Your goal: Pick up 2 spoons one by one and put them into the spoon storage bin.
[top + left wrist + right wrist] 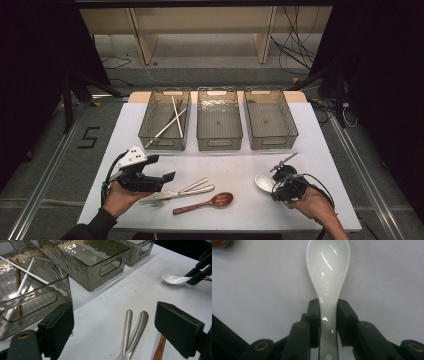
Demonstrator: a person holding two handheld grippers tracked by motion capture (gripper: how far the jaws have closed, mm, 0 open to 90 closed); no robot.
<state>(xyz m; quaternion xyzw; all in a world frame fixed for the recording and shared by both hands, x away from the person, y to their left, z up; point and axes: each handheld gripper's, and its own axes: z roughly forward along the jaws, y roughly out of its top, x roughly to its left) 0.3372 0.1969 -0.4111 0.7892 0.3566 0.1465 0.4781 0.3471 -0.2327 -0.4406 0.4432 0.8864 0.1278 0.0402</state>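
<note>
The high view looks forward and down on the table (pixel 300 125) from above the near edge. The left gripper view sits low, facing the bins. The right gripper view looks closely down on the white spoon (pixel 328 272), also at right in both other views.

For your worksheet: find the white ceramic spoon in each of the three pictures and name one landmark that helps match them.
High view: white spoon lower right on the table, at the right tool.
Left gripper view: upper right, its handle at that same tool.
Right gripper view: centre, its handle between the pads.
Shared landmark: the right tool.
</note>
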